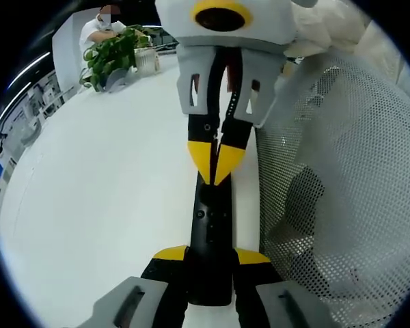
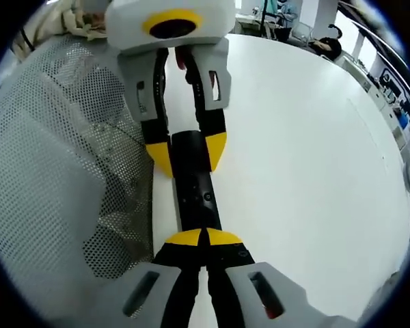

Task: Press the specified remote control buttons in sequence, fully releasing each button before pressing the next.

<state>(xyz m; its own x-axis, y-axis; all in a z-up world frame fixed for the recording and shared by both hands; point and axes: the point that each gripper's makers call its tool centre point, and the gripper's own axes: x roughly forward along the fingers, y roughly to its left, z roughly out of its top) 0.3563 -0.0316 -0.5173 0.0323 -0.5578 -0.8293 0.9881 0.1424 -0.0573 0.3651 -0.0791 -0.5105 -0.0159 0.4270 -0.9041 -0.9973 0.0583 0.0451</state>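
Slim black remote lies on glossy white table. Left gripper clamps its near end at 6 o'clock; right gripper, yellow tips pinched together, rests on its opposite end. Perforated mesh basket at 3 o'clock.

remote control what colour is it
Black, a long slim remote control with small dark buttons, held at its sides by the left claw; clearest in the left gripper view.

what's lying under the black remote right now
The white table lies under the remote. The left gripper clamps one end; the right gripper's shut tips cover the other.
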